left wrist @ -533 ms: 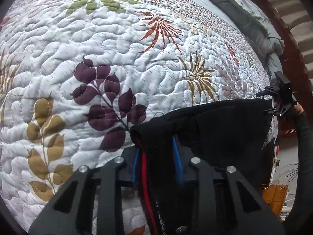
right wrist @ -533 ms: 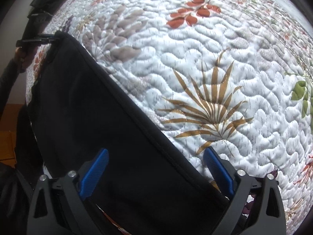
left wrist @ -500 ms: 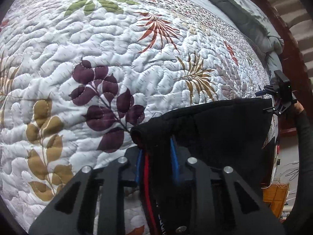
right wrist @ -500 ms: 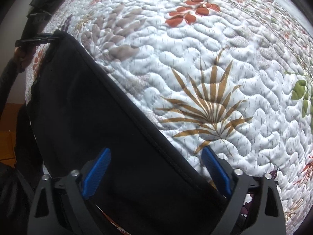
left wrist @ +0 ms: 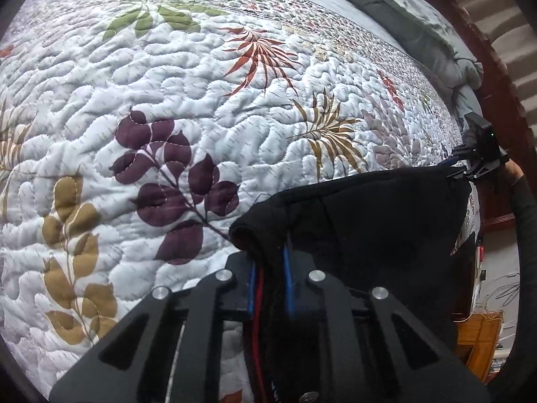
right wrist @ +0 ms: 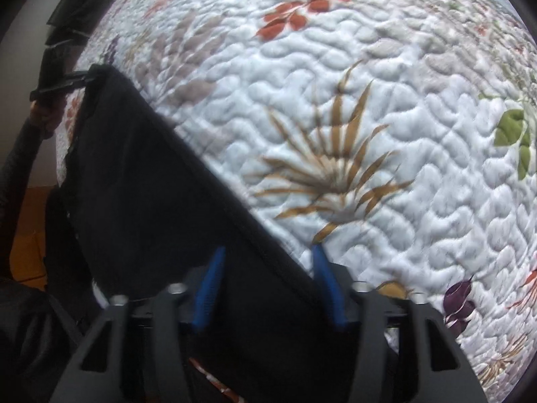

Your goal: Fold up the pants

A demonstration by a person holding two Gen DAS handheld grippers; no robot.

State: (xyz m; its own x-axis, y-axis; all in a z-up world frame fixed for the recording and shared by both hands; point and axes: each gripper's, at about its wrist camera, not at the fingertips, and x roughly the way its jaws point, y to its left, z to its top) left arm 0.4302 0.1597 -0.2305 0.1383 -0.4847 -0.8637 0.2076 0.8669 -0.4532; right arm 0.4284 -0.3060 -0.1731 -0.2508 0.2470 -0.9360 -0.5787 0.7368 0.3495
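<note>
Quilted bed (left wrist: 188, 77) carries black pants (left wrist: 369, 221), stretched lengthwise between both tools. Left hand-held gripper (left wrist: 270, 268) clamps one corner; right hand-held gripper (right wrist: 268, 282), jaws just closing, straddles the other, not yet pinching.

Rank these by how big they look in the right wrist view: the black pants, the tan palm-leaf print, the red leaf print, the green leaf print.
1. black pants
2. tan palm-leaf print
3. red leaf print
4. green leaf print, partly cut off near the edge, and fisheye distortion makes its place against the red one unsure.
</note>
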